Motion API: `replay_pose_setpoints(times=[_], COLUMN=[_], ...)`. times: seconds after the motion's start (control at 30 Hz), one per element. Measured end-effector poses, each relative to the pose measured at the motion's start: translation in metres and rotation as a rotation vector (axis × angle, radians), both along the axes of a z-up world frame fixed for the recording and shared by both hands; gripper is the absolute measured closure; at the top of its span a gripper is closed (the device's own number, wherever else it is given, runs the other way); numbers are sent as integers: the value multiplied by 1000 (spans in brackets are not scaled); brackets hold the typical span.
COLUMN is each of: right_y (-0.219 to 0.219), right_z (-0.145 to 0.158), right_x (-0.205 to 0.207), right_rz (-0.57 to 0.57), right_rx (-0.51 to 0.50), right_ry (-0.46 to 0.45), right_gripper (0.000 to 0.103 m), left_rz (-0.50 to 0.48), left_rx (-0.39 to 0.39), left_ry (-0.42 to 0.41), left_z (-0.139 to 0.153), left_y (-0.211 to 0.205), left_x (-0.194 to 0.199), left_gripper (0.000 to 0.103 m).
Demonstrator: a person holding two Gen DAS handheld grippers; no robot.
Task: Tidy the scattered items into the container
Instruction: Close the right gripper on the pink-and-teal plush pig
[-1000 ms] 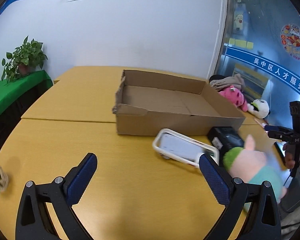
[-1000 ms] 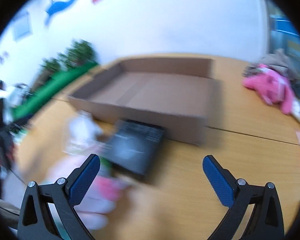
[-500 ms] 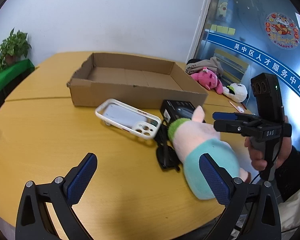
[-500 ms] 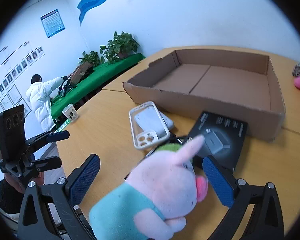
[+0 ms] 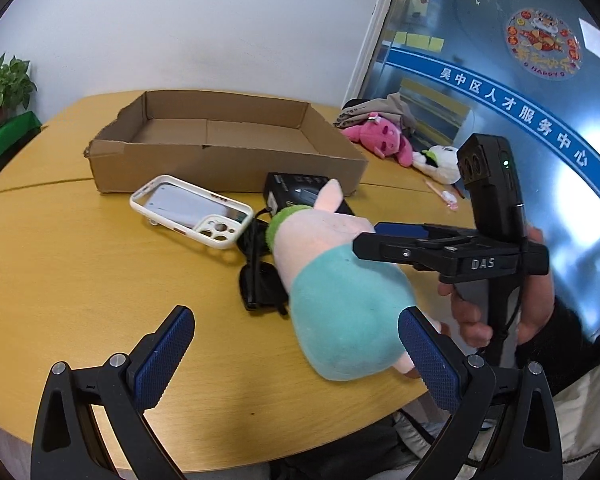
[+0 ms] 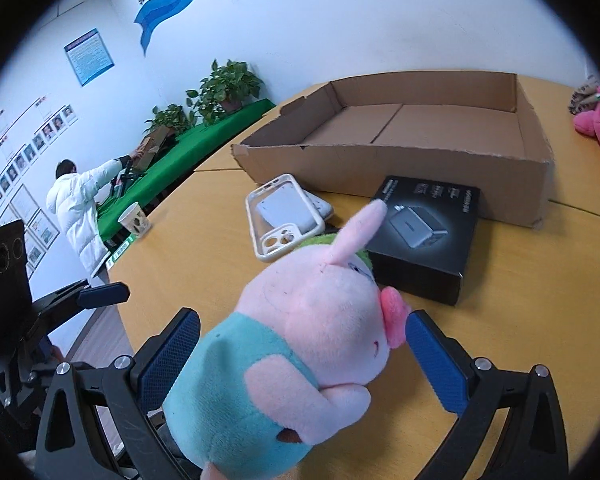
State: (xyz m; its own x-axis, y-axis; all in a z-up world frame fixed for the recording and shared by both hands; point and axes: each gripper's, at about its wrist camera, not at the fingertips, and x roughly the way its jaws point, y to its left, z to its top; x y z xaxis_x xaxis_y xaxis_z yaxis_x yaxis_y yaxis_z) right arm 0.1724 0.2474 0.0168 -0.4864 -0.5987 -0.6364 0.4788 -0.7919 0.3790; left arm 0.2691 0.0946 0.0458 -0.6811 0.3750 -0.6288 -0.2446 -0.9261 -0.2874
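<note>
Progress: nothing is lying in the cardboard box (image 5: 220,136) yet; its floor is showing bare in both views, so I judge the tidying is only beginning.
Left to do: the plush pig (image 6: 300,344), the phone case (image 5: 192,210), the black carton (image 6: 424,236) and the sunglasses (image 5: 256,280) are all sitting out on the bench (image 5: 80,264), in front of the box's near wall.
Right tool: the right tool (image 6: 300,360) is standing wide apart around the plush pig, its blue pads flanking the head; I cannot tell whether either pad is touching the fabric, and it is not squeezing.
Left tool: the left tool (image 5: 296,354) is released and holding nothing, with the pig's teal body just beside its right pad.
Where the pig is: it is lying near the bench's front edge, its ear pointing toward the black carton, and the sunglasses are tucked against its side.
Edges: the bench's rounded rim is running close under both tools, so a slipped pig is likely to be going over it.
Open room: the bench to the left of the phone case is bare, and the path up over the box's low near wall is looking unobstructed.
Crowding: the four items are clustering tightly, the carton touching the box wall, so I judge lifting the pig straight up is the safest start.
</note>
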Motion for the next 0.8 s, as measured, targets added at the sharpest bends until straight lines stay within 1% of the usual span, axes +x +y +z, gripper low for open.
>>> replay_pose_setpoints(times=[0.07, 0.13, 0.2, 0.27, 0.33, 0.4, 0.5, 0.6, 0.67, 0.8], right_y=[7, 11, 15, 15, 15, 15, 13, 9, 8, 5], right_z=[-2, -4, -6, -9, -10, -9, -7, -5, -5, -5], right_x=[1, 2, 4, 8, 13, 18, 25, 27, 28, 24], right_rz=[-52, -99, -145, -181, -204, -228, -263, -281, -300, -307], right_rx=[-38, -58, -48, -17, -1, -5, 16, 21, 31, 37], right_ry=[-17, -26, -42, -60, -69, -66, -58, -61, -66, -82], right_gripper=[1, 1, 1, 1, 1, 1, 1, 1, 1, 1], left_rz=[-21, -32, -62, -91, -116, -149, -191, -247, -276, -323], left_rx=[27, 22, 31, 41, 51, 69, 78, 100, 123, 179], left_ry=[-13, -23, -28, -33, -41, -59, -78, -82, -77, -104], left_z=[-6, -10, -13, -15, -17, -20, -24, -24, -23, -29], left_y=[3, 6, 9, 11, 12, 11, 12, 14, 15, 19], left_x=[-1, -2, -3, -6, -11, -16, -23, -26, -27, -35], left_gripper=[0, 0, 0, 0, 0, 0, 0, 0, 0, 0])
